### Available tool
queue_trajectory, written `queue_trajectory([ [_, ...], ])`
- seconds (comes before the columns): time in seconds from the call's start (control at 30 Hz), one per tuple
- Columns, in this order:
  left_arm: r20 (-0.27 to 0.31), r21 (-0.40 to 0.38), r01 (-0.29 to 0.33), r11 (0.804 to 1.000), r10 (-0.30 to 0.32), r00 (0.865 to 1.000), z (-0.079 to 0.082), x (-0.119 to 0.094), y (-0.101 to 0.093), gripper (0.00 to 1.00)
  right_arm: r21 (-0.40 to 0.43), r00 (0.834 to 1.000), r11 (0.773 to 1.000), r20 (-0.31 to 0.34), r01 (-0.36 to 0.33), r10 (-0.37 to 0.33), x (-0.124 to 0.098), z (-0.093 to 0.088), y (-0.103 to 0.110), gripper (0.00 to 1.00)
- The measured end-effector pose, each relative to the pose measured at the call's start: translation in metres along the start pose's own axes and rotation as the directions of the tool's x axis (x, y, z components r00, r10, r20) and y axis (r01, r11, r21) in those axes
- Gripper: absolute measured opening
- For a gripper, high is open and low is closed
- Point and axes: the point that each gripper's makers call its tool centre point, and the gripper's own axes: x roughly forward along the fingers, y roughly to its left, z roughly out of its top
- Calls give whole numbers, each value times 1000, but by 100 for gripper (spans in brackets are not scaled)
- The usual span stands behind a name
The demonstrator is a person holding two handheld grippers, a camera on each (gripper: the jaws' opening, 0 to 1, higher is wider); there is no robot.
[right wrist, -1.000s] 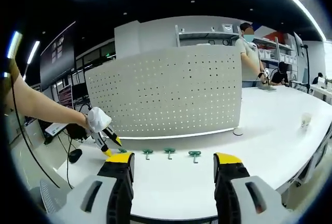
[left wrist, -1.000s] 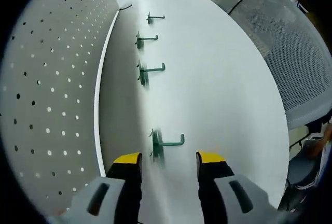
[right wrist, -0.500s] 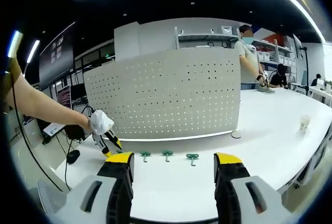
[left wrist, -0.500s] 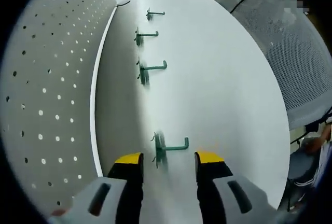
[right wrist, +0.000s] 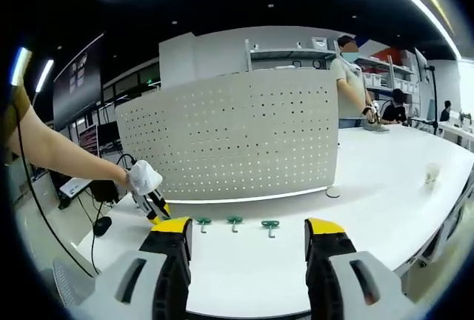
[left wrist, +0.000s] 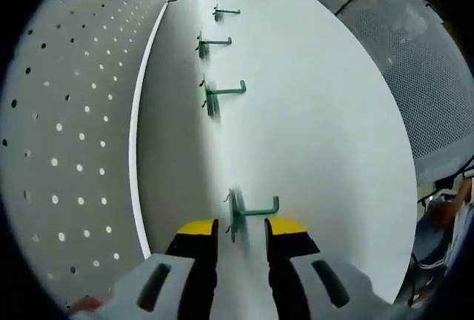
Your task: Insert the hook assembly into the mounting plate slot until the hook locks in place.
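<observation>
Early stage: left claw (left wrist: 241, 225), jaws narrowly parted about the nearest green hook (left wrist: 248, 212) lying on the surface (left wrist: 318, 112), none yet in the pegboard (right wrist: 237, 138); right claw (right wrist: 248, 225) wide, empty

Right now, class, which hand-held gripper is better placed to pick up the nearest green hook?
Left. The left hand-held gripper sits open right at the nearest green hook, jaws either side of it. The right hand-held gripper hangs well back from the table.
</observation>
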Motion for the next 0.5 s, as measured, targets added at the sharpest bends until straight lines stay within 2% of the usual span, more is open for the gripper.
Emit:
queue_trajectory([
  [0.17,1,11,2,1000,-2,1000,2,0,1,28,-11,1000,1000,-11,4,-4,1,-3,0,58],
  [0.2,-2,-9,17,1000,-17,1000,1,0,-1,26,-7,1000,1000,-11,1,-1,1,-3,1,58],
  [0.33,-4,-12,29,999,-29,1000,0,1,-3,18,-9,1000,1000,-7,-1,1,1,-1,2,58],
  [0.5,-8,-15,20,1000,-20,1000,-1,1,-2,14,-13,1000,1000,-3,-4,4,2,1,3,58],
])
